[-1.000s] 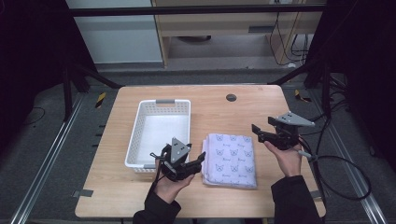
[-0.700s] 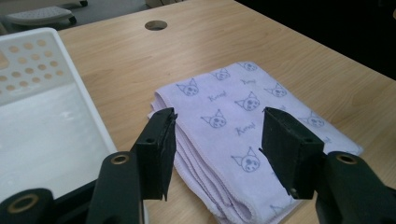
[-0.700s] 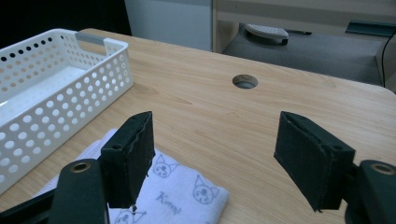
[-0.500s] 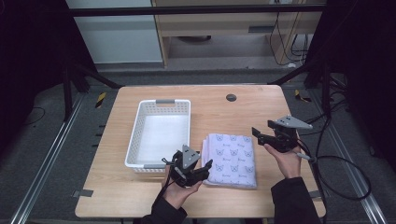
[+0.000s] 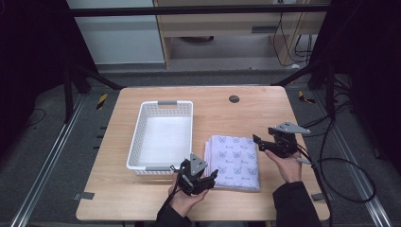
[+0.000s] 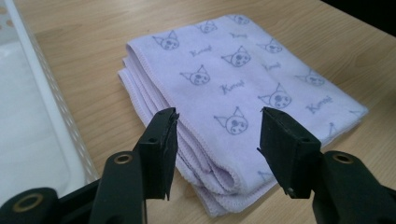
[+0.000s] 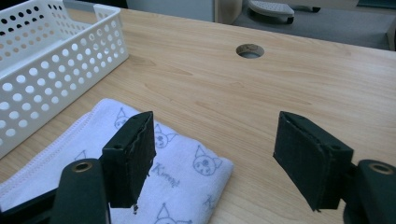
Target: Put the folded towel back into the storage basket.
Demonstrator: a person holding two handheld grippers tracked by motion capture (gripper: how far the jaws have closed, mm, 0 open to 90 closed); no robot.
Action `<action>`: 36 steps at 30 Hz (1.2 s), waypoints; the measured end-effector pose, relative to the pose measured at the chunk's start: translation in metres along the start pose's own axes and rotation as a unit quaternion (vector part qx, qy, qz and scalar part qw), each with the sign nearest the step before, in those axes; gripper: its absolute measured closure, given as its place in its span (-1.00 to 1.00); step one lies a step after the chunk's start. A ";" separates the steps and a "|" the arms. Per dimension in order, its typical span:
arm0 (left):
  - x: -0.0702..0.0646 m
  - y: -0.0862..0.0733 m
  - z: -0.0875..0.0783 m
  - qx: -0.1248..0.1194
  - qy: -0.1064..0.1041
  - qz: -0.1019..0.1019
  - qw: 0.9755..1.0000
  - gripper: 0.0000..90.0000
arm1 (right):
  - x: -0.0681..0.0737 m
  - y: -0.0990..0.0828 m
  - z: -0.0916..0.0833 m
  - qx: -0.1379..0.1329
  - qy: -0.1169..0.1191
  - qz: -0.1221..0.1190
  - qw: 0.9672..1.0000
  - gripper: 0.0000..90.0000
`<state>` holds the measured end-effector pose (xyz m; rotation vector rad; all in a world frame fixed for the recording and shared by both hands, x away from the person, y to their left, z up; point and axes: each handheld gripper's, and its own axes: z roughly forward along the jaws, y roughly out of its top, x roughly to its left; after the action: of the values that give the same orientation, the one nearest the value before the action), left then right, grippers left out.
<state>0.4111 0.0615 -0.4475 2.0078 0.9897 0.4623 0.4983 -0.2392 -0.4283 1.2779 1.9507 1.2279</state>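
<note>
Jaws standing apart, the left hand-held gripper is nearing the folded towel's corner and risking pinching only its top layer, unfolding it.

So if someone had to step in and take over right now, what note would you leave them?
Left claw: open, jaws on either side of the near corner of the folded lilac towel with the cat-face print, not yet closed on it.
Right claw: open, holding nothing, above the towel's far right corner.
The towel lies flat on the wooden table, just right of the white perforated plastic basket, which has nothing in it.
Done: both claws are in position at the towel.
Left: probably grip the towel and lift it into the basket.
</note>
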 end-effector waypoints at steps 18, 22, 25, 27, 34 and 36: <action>0.000 -0.021 0.023 0.030 -0.003 -0.024 0.999 0.02 | -0.001 -0.018 0.018 0.037 -0.003 -0.004 0.999 -0.29; 0.001 -0.025 0.028 0.036 -0.002 -0.025 0.999 0.00 | -0.002 -0.021 0.020 0.041 -0.004 -0.003 0.999 -0.29; 0.001 -0.027 0.031 0.039 -0.001 -0.029 0.999 -0.03 | -0.001 -0.023 0.023 0.046 -0.006 -0.003 0.999 -0.29; 0.002 -0.028 0.032 0.040 -0.001 -0.029 0.999 -0.05 | 0.000 -0.025 0.026 0.050 -0.005 -0.004 0.999 -0.28; 0.004 -0.032 0.037 0.052 0.001 -0.030 0.998 -0.11 | 0.001 -0.031 0.038 0.069 -0.010 -0.014 0.998 -0.22; 0.004 -0.032 0.038 0.052 0.001 -0.029 0.998 -0.12 | 0.001 -0.032 0.040 0.073 -0.010 -0.011 0.997 -0.19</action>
<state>0.4217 0.0560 -0.4959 2.0637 1.0908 0.3889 0.5149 -0.2264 -0.4756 1.3315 2.0674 1.0739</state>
